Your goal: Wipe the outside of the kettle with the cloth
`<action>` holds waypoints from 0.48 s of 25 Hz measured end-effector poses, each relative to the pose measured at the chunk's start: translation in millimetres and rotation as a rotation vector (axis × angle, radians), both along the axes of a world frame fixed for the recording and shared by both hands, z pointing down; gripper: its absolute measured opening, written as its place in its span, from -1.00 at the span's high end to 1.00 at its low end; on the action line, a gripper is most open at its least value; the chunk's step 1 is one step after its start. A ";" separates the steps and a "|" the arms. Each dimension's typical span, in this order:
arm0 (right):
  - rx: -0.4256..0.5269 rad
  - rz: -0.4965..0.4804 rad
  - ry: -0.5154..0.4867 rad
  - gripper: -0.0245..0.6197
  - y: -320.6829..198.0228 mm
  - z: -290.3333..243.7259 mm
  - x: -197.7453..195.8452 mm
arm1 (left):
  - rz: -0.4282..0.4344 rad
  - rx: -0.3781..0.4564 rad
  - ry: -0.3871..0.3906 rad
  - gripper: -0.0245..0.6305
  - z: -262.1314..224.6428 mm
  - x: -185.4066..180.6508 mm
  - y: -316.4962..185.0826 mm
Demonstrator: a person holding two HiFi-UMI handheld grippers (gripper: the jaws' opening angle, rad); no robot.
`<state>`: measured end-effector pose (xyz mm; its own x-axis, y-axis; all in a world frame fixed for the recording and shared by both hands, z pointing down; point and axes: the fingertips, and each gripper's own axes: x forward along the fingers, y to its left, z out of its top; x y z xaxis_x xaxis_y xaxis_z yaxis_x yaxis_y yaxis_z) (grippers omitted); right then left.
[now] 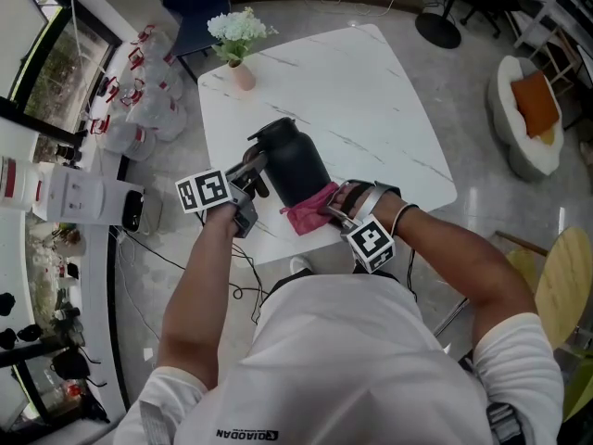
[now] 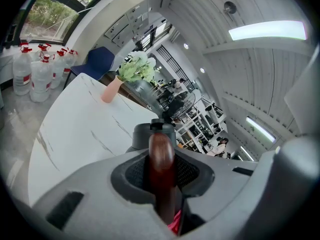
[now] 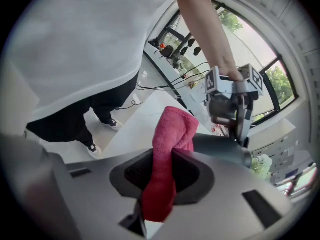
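The dark wooden handle (image 2: 161, 156) of the black kettle (image 1: 295, 160) is being pinched between the jaws of the left hand-held gripper (image 1: 248, 176), with the kettle body standing directly ahead of it on the white counter (image 1: 371, 100). A pink cloth (image 1: 309, 209) is being clamped by the right hand-held gripper (image 1: 338, 207) and appears to be pressed against the kettle's lower side just beyond its tips. Only a narrow fold is being gripped, so the cloth could be dragged free by friction. A hard stroke could also twist the handle in the left jaws, and the kettle is being worked close to the counter's near edge.
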<state>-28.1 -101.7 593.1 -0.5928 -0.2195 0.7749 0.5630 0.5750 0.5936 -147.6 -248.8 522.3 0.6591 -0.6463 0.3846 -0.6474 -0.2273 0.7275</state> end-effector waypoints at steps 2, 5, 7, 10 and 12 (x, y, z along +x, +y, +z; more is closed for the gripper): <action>-0.051 0.005 0.023 0.61 7.1 2.8 6.8 | -0.007 -0.004 0.000 0.64 0.7 -2.0 0.7; -0.180 0.102 -0.033 0.61 9.2 -11.3 13.0 | -0.011 -0.007 -0.006 0.64 2.6 -4.9 3.5; -0.272 0.210 -0.121 0.61 0.7 -31.6 14.6 | -0.004 -0.007 -0.021 0.64 3.9 -6.7 6.7; -0.430 0.406 -0.298 0.61 -20.7 -69.0 16.5 | 0.007 0.003 -0.042 0.64 4.5 -8.3 13.1; -0.529 0.535 -0.411 0.61 -36.5 -90.7 19.2 | 0.004 0.014 -0.044 0.64 4.6 -9.7 17.8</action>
